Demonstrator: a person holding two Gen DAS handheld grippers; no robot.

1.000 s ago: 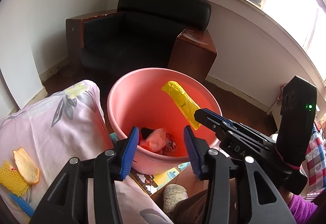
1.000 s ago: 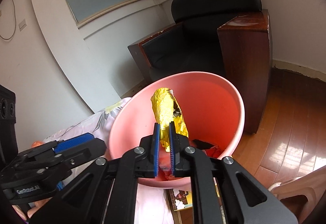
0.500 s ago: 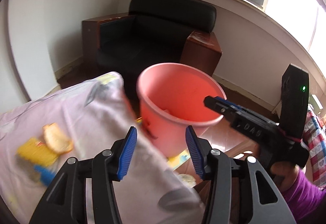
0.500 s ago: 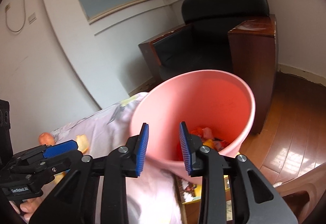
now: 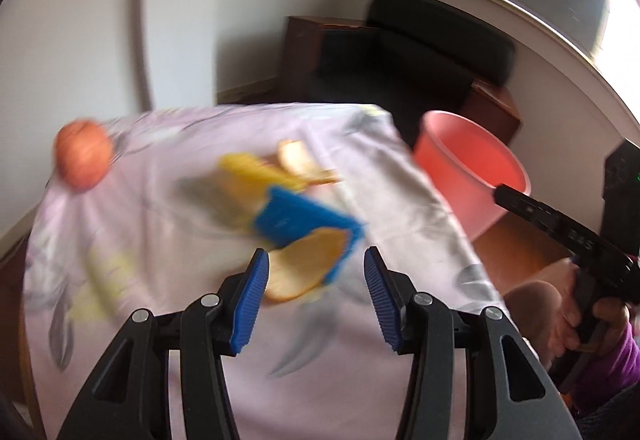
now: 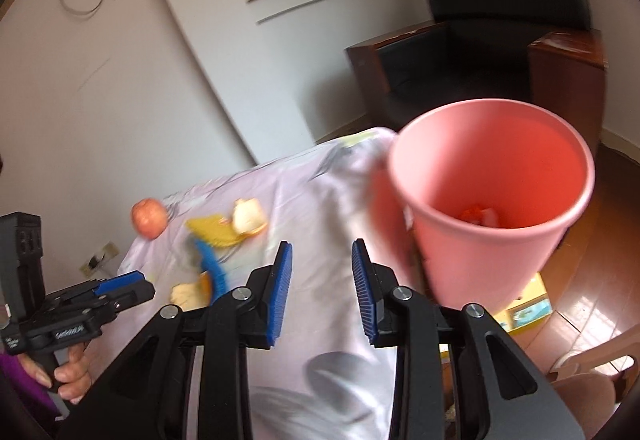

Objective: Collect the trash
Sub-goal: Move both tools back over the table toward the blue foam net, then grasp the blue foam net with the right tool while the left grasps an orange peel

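A pink bin (image 6: 492, 200) stands beside the cloth-covered table (image 6: 304, 200) and holds red and white scraps; it also shows in the left wrist view (image 5: 472, 176). On the cloth lie an orange peel (image 5: 304, 268), a blue wrapper (image 5: 304, 220), a yellow sponge-like piece (image 5: 260, 172), another peel (image 5: 300, 160) and an apple (image 5: 82, 156). My left gripper (image 5: 314, 300) is open and empty, just before the near peel. My right gripper (image 6: 322, 288) is open and empty over the cloth, left of the bin.
A black armchair with wooden arms (image 6: 500, 40) stands behind the bin by the wall. A pale yellowish item (image 5: 108, 276) lies blurred on the cloth's left. Wooden floor (image 6: 592, 304) lies to the right of the table.
My right gripper opened and let the yellow wrapper drop into the bin. Both grippers then swung left from the bin toward the table's trash.
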